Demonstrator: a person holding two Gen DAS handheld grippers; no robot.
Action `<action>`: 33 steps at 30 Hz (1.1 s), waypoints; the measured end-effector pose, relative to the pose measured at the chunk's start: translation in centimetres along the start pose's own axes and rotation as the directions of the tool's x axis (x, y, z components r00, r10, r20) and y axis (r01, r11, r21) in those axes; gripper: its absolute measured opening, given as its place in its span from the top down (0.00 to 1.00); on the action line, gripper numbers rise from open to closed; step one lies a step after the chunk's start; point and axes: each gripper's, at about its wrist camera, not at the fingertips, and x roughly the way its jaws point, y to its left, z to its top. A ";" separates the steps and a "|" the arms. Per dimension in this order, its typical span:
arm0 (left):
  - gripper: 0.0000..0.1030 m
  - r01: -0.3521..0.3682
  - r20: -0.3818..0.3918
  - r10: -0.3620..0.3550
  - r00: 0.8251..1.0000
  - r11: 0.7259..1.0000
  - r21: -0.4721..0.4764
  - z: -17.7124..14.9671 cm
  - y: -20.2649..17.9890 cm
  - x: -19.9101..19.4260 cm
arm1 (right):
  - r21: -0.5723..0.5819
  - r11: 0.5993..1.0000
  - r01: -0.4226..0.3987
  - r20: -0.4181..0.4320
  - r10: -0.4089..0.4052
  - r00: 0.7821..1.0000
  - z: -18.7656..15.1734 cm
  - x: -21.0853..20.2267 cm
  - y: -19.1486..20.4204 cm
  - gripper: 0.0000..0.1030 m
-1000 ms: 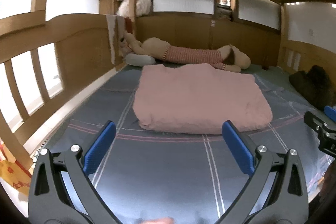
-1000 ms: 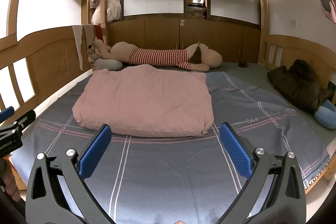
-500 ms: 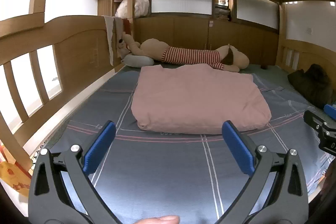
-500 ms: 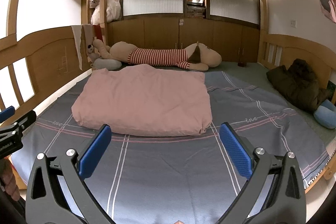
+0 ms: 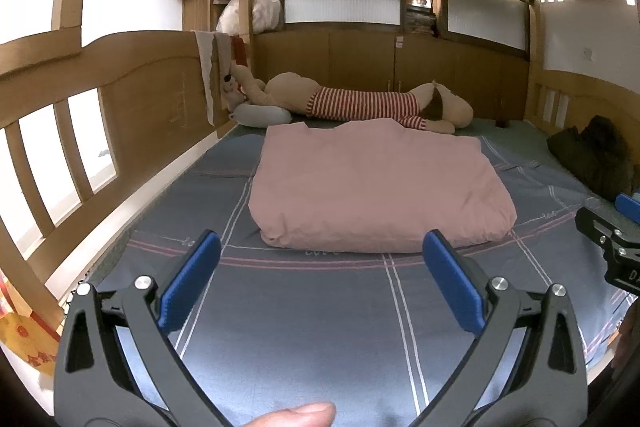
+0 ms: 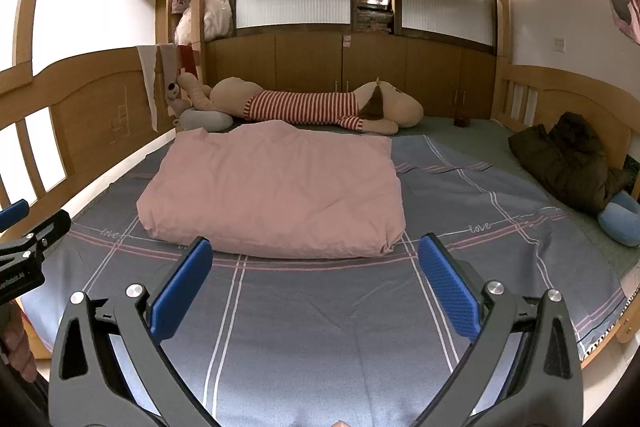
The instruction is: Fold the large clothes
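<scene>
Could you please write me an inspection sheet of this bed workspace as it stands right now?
Surface: bed sheet, grey-blue with pink and white stripes, spread flat inside a wooden bed frame.
Job's things: pink quilt, lying folded on the sheet, touched by neither claw.
Clutter: long plush dog in a striped shirt behind the quilt; grey pillow beside it; dark jacket heaped at the right rail; blue cushion next to it.
Grippers: left claw open, empty; right claw open, empty; both short of the quilt.
Cables: nothing seen.
Surroundings: wooden slat ceiling, cabinets and frosted panels behind.
</scene>
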 end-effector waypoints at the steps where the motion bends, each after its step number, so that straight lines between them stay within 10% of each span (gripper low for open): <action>1: 0.02 0.003 0.000 -0.003 1.000 1.000 -0.002 0.0 0.0 0.0 | 0.001 1.000 0.000 0.001 0.000 1.000 0.0 -0.1 0.0 0.01; 33: 0.02 0.001 0.000 -0.001 1.000 1.000 0.015 -0.1 -0.5 -0.2 | 0.001 1.000 0.000 0.002 0.000 1.000 -0.1 0.0 0.0 0.01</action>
